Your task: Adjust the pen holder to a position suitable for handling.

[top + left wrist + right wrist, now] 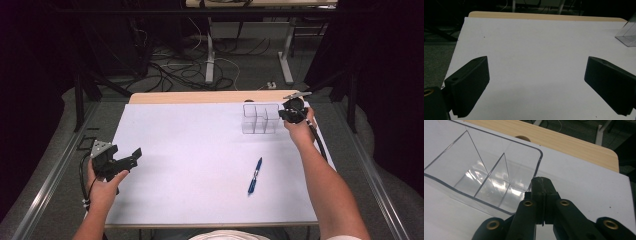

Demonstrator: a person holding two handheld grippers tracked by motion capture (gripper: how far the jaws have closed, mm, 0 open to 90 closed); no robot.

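The right tool (291, 112) hovers at the far right of the bench (200, 150) in the high view, just beside the right wall of a clear plastic organizer (260, 119) divided into compartments; whether it touches the wall cannot be told from here. A blue pen (255, 175) lies on the white surface nearer the person, well apart from the organizer and from both hands. The left tool (120, 162) sits at the bench's near left edge, held in the left hand (102, 187), its jaws spread and nothing between them.

In the left gripper view, the left tool (536, 82) shows its two black jaws standing wide apart over bare white bench, gripping nothing; a corner of the organizer (627, 35) appears at the far right.

In the right gripper view, the right tool (543, 195) has its jaws pressed flat together with nothing between them, tips poised just at the rounded corner of the organizer (461, 170), whose empty compartments lie open below. The bench's wooden edge (574, 145) runs behind.
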